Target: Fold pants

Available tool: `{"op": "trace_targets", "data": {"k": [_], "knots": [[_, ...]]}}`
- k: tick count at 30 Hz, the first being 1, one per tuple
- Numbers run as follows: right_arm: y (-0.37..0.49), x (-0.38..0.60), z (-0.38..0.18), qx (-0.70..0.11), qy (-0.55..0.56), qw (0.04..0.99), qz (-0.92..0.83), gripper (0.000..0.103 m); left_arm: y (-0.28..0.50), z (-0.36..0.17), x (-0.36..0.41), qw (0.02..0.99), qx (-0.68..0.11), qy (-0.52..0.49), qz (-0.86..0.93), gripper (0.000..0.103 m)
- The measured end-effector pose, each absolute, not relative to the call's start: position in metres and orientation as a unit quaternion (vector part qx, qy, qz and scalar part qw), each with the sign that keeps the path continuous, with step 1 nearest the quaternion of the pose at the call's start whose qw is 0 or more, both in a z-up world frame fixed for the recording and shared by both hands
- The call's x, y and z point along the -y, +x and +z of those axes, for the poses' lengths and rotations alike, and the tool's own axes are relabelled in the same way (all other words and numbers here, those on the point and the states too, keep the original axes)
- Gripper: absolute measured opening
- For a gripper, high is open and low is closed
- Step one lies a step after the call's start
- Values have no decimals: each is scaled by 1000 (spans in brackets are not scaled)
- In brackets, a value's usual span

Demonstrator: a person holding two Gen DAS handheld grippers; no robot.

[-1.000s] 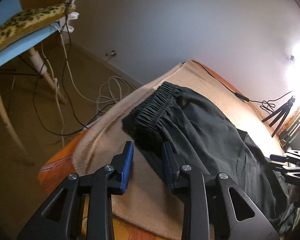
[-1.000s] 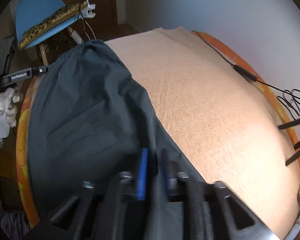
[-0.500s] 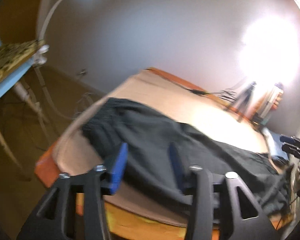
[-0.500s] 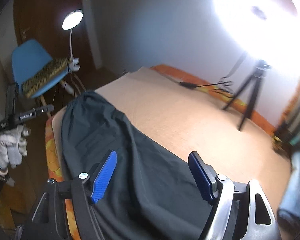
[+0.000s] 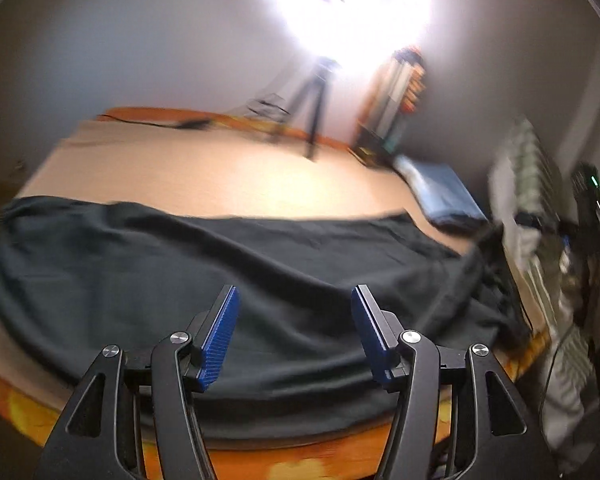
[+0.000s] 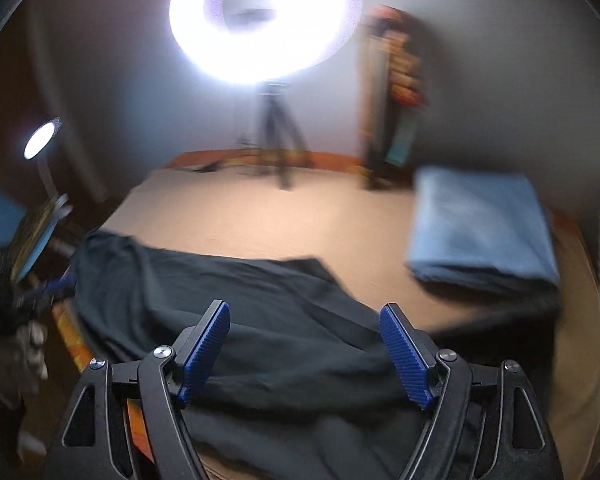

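Dark green-black pants [image 5: 228, 264] lie spread in a long band along the near edge of a bed with a tan cover [image 5: 220, 172]. They also show in the right wrist view [image 6: 260, 320]. My left gripper [image 5: 294, 336] is open and empty, held above the middle of the pants. My right gripper [image 6: 304, 354] is open and empty, above the pants near their right end. Both views are blurred by motion.
A folded blue cloth [image 6: 480, 228] lies on the bed at the right, also in the left wrist view [image 5: 440, 196]. A ring light on a tripod [image 6: 276, 136] stands behind the bed. A blue chair [image 6: 4, 224] is at the left. The orange bed edge [image 5: 300, 456] is near.
Both grippers have lifted away from the pants and turned toward the room. The right gripper, shut on the pants a second ago, has let go and opened wide. The left has opened wider.
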State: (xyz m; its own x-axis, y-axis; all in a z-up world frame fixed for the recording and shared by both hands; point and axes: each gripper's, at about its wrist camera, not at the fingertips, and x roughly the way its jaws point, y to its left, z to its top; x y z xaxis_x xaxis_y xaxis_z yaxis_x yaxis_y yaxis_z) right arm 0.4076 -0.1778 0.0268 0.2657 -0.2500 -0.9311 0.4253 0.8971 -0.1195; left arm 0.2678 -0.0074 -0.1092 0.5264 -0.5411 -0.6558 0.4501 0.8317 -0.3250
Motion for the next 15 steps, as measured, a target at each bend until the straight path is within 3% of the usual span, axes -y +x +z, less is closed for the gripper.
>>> {"op": "trace_targets", "data": {"k": [9,15], "knots": [[351,290,18,-561,216,705,-377,80,252,-138,86,819,-443,10,-364,57],[351,330,-13,-562,241,664,-431,79,244,-156,110,792,-465,47,-391,57]]}}
